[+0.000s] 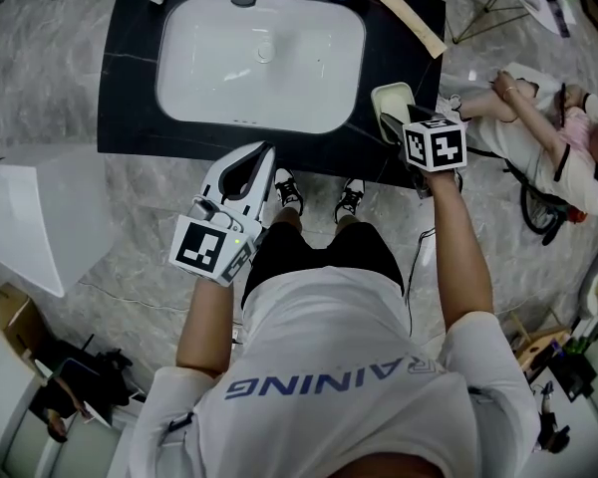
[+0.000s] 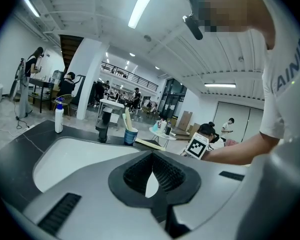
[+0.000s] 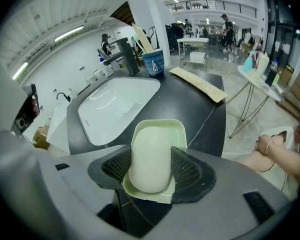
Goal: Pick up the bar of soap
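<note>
Ahead of and under my right gripper lies 1 black countertop with 1 white sink up to the left. Directly between my right jaws sits 1 pale green soap dish holding 1 bar of soap. Its long axis runs straight away from me, in line with the jaws, which appear to press on its 2 long sides while it rests in the dish. Of my 2 grippers this is the nearer. My left gripper hangs well apart, short of the counter's front edge, jaws together on nothing.
</note>
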